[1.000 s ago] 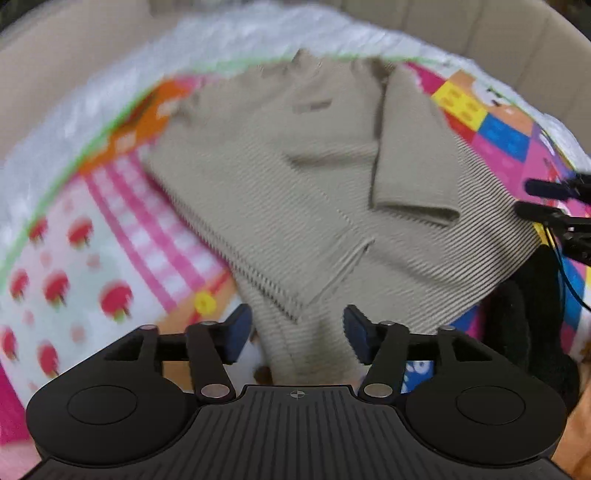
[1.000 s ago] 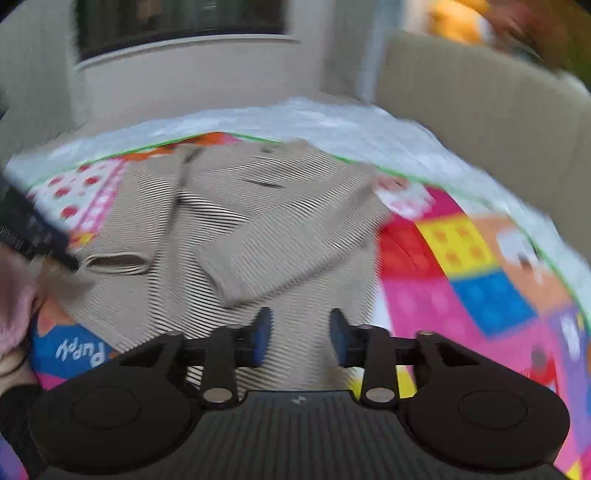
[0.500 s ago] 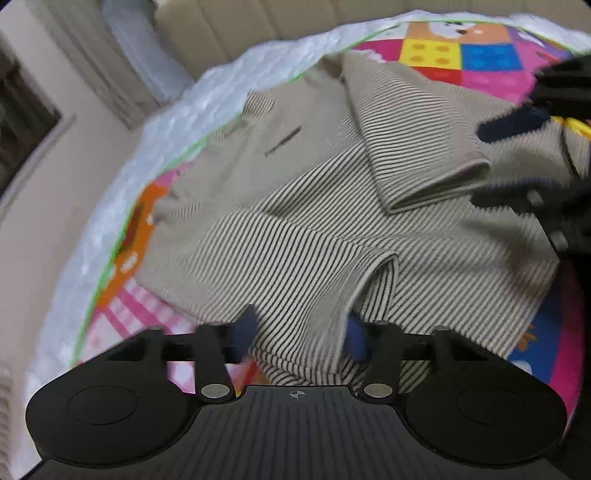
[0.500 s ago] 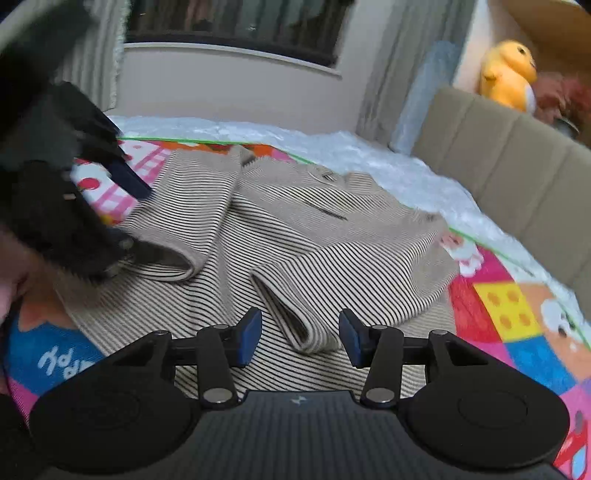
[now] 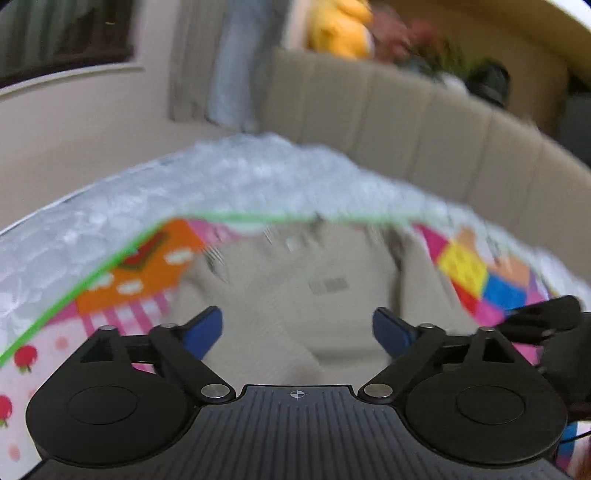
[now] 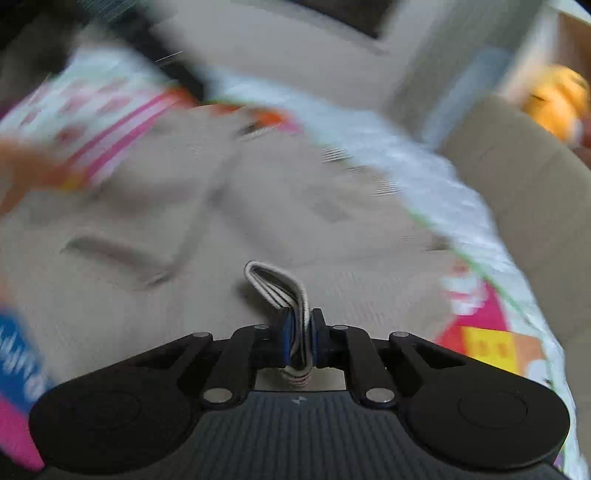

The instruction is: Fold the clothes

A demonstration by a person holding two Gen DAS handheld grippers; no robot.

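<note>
The right gripper point(image 6: 300, 334) has its fingers point(image 6: 286, 334) pressed nearly together on a bunched fold of the striped beige sweater point(image 6: 280, 206), a loop of ribbed cloth standing up just ahead of the blue pads and a short end poking out behind them. The rest of the sweater lies spread on a colourful patterned mat point(image 6: 491, 343), though the right wrist view is heavily smeared, so its outline and the lie of its sleeves are hard to make out. In the left wrist view the left gripper point(image 5: 297, 330) has its fingers point(image 5: 205, 328) spread wide with nothing between them, hanging above the near part of the sweater point(image 5: 314, 291), which lies on the mat point(image 5: 147, 266) with a small dark label on its chest. Whether the fingers touch the cloth cannot be told. At the right edge of that view a dark blurred shape, apparently the other gripper, sits just beside the sweater. Beyond the mat's green border lies a white quilted bedcover point(image 5: 229, 173), and behind it a beige padded headboard point(image 5: 424, 122). A yellow plush toy point(image 5: 340, 26) sits above the headboard.
</note>
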